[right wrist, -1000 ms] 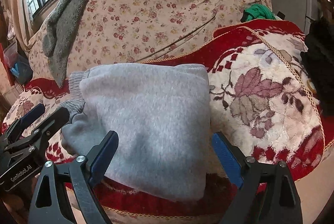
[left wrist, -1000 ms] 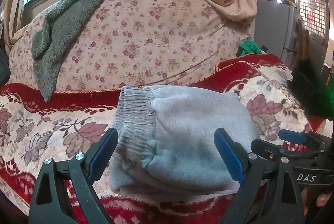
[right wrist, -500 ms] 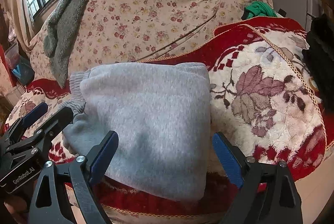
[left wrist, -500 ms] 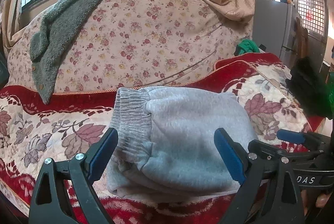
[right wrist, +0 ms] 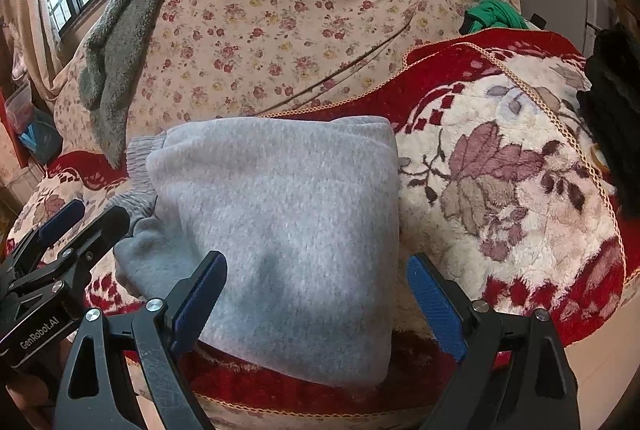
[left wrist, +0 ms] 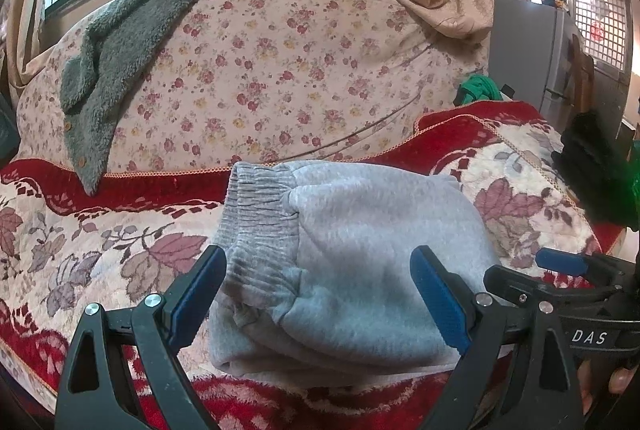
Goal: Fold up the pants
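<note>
The grey pants (left wrist: 360,262) lie on the seat of a sofa, on a red blanket (left wrist: 100,254) with a leaf pattern, near its front edge. They are already a compact, thick bundle of several layers, and the stacked edges show at the near side in the left wrist view. As far as I can judge, the folding is nearly done or done; what may be left is only to press the bundle flat or to make the edges even, because the lower layers stick out a little at the near left corner.

The ribbed waistband (left wrist: 260,213) is on the left end of the bundle, and the smooth folded edge (right wrist: 394,213) is on the right end. The bundle is almost square, so I cannot say its long axis with certainty; the band runs from front to back.

The left gripper (left wrist: 318,294) is spread wide and holds nothing; it hovers at the near edge of the pants. The right gripper (right wrist: 316,296) is also spread wide and empty, over the right half of the bundle. Whether the fingers touch the cloth I cannot tell.

Behind the pants is the flowered sofa back (left wrist: 280,69), with a grey fleece garment (left wrist: 120,41) hanging over it at the left and a green cloth (right wrist: 494,15) at the right.
</note>
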A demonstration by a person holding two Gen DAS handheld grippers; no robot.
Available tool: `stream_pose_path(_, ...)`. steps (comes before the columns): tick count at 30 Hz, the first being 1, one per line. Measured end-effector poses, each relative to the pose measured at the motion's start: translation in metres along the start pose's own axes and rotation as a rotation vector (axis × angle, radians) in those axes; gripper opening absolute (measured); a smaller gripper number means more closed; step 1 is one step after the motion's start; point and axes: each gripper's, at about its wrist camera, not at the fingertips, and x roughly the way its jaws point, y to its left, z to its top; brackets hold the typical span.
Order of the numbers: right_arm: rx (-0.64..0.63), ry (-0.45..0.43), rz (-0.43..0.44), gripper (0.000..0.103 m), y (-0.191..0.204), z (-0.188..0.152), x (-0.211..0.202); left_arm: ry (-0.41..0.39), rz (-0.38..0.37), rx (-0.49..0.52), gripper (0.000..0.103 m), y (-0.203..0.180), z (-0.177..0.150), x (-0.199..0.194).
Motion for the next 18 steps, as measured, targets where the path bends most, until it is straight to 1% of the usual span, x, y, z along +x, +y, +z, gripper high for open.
stream_pose_path(18, -0.002, 0.016, 0.002, 0.095, -0.0019, -0.0009, 0.0078, 0.005, -0.005, -0.005, 0.093, 0.0075, -0.0038, 0.0012)
